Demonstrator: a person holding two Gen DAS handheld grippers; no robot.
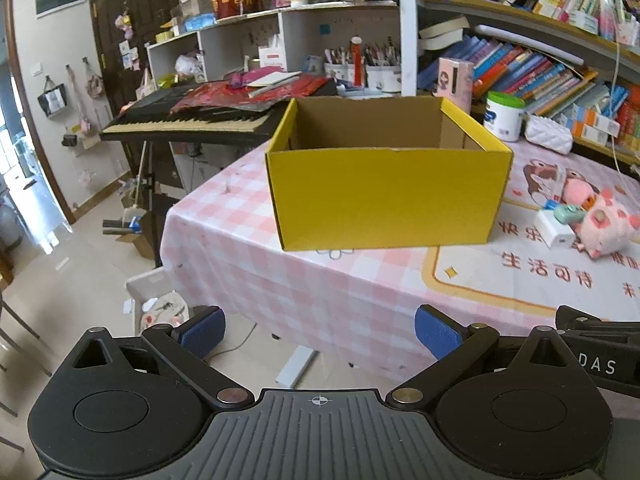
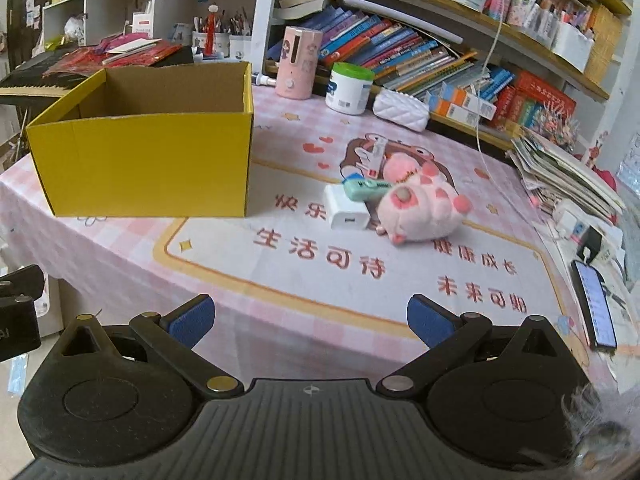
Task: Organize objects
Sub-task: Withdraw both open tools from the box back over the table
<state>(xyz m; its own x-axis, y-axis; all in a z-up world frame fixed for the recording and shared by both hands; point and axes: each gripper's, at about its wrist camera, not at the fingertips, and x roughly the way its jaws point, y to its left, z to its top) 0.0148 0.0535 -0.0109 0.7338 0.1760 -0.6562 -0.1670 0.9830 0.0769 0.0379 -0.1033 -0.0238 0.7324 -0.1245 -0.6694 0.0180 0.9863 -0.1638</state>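
Note:
An open, empty yellow cardboard box (image 1: 384, 196) (image 2: 148, 164) stands on the pink checked tablecloth. To its right lie a pink plush pig (image 2: 424, 208) (image 1: 604, 226), a white charger block (image 2: 347, 212) (image 1: 556, 229) and a mint-green small item (image 2: 366, 191) (image 1: 568, 213), touching one another. My left gripper (image 1: 320, 330) is open and empty, held before the table's near edge, facing the box. My right gripper (image 2: 310, 320) is open and empty, over the table's front edge, short of the toys.
A keyboard piano (image 1: 188, 120) piled with red papers stands behind the box. Bookshelves (image 2: 440, 52), a white tub (image 2: 348, 88), a pink canister (image 2: 299, 62) and a white quilted pouch (image 2: 402, 108) line the back. A phone (image 2: 594, 304) and paper stacks lie at the right.

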